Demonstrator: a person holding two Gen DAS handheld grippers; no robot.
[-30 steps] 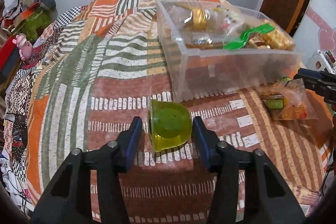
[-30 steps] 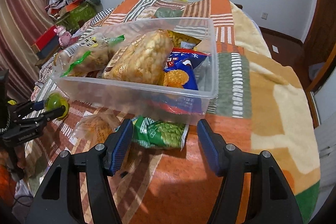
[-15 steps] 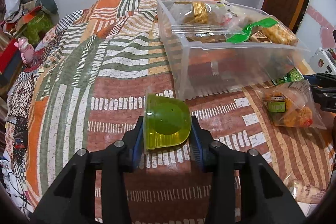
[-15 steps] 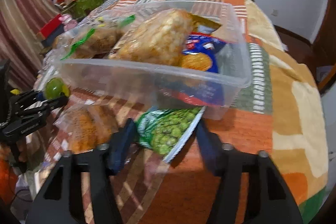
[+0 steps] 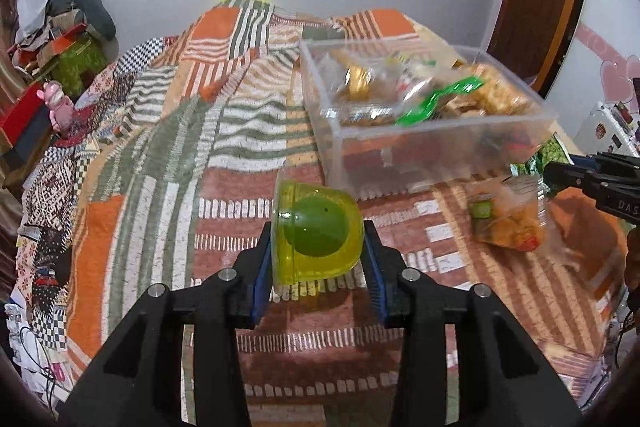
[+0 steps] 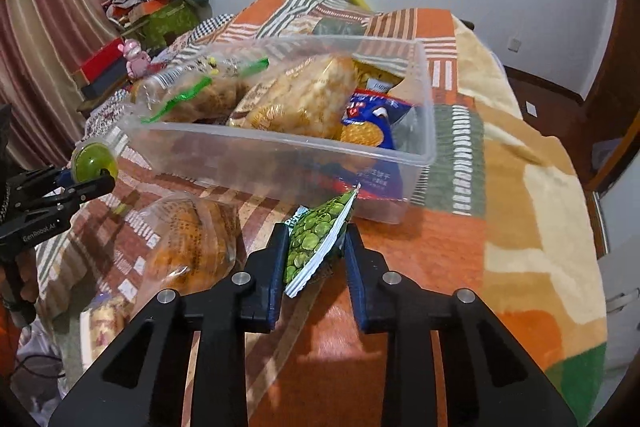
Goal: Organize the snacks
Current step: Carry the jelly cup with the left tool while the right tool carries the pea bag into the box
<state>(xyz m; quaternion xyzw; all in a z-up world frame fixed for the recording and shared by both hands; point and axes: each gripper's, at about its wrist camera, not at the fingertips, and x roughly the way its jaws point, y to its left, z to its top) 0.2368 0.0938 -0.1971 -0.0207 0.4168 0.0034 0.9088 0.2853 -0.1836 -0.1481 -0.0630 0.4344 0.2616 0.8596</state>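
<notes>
Left wrist view: the left gripper clamps a green jelly cup lying sideways above the bed; the clear bin sits ahead and to its right.

Right wrist view: the right gripper, jaws just closed, pinches a green pea packet directly before the bin's near wall.

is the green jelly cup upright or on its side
On its side: the green jelly cup lies sideways between the left gripper's fingers, rim facing left.
</notes>
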